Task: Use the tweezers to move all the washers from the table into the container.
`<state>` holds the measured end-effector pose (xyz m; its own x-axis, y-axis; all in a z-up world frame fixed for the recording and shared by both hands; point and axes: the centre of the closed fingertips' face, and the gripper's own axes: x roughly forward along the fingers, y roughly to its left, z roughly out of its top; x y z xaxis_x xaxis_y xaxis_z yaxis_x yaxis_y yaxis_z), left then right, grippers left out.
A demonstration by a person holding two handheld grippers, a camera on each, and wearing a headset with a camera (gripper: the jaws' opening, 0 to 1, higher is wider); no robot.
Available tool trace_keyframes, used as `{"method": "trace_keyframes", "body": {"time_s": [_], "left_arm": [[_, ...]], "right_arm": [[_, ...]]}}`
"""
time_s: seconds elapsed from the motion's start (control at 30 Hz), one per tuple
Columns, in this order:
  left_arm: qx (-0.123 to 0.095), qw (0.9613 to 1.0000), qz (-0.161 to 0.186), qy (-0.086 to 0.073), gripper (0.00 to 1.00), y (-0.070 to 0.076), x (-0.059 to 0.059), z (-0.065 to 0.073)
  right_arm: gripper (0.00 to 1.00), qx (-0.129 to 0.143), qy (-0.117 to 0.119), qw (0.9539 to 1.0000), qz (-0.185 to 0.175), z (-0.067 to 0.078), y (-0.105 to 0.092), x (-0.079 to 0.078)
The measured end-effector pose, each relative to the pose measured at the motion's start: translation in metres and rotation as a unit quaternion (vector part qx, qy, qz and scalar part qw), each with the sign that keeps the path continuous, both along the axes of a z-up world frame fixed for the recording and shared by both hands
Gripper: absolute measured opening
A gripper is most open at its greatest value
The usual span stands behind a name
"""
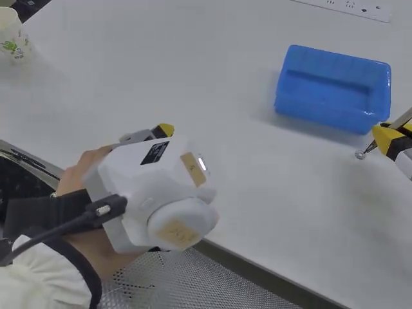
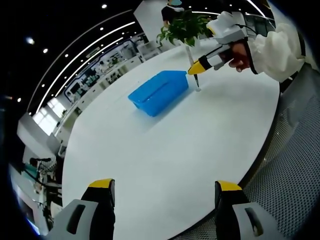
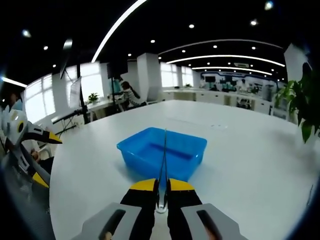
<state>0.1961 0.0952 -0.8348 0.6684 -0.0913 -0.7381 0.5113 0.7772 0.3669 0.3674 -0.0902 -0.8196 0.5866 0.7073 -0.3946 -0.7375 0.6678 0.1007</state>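
Observation:
The blue container [image 1: 335, 87] stands at the far right of the white table [image 1: 193, 84]. At the right edge, my right gripper [image 1: 385, 136] is shut on the thin metal tweezers [image 1: 370, 148]. Their tip carries or touches a small grey washer [image 1: 360, 154] just in front of the container; I cannot tell which. In the right gripper view the tweezers [image 3: 163, 155] run up from the shut right gripper [image 3: 162, 186] toward the container [image 3: 162, 152]. My left gripper [image 1: 151, 134] is near the table's front edge. It stands open [image 2: 165, 186] and holds nothing, facing the container [image 2: 159, 91] and the right gripper [image 2: 210, 62].
A paper cup [image 1: 13, 40] stands at the far left corner. The table's front edge [image 1: 290, 270] runs diagonally below my left hand, with a perforated metal surface [image 1: 180, 283] beneath it. A potted plant [image 2: 185, 27] stands beyond the container.

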Motion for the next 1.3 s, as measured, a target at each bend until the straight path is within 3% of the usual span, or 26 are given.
{"method": "trace_keyframes", "body": {"time_s": [0.13, 0.27, 0.47, 0.77, 1.07, 1.3], "left_arm": [[0.000, 1.0000, 0.001, 0.003, 0.83, 0.000, 0.000, -0.001], [0.002, 1.0000, -0.002, 0.007, 0.83, 0.000, -0.001, -0.002], [0.003, 0.9999, -0.006, 0.015, 0.83, -0.002, -0.002, -0.005], [0.004, 0.9998, -0.005, 0.019, 0.83, -0.002, -0.002, -0.007], [0.008, 0.9994, -0.005, 0.034, 0.83, -0.002, -0.005, -0.012], [0.007, 0.9993, -0.003, 0.036, 0.83, -0.002, -0.005, -0.013]], "right_arm": [[0.04, 0.012, 0.000, 0.9999, -0.002, -0.001, -0.001, -0.002], [0.03, 0.022, -0.021, 0.9995, -0.002, 0.001, -0.002, 0.000], [0.03, 0.039, -0.018, 0.9990, -0.011, 0.000, -0.005, 0.003], [0.03, 0.045, -0.022, 0.9987, -0.007, -0.006, -0.006, 0.004], [0.03, 0.046, -0.028, 0.9985, -0.005, -0.006, -0.007, 0.007], [0.03, 0.057, -0.022, 0.9981, -0.009, -0.009, -0.009, 0.008]]}}
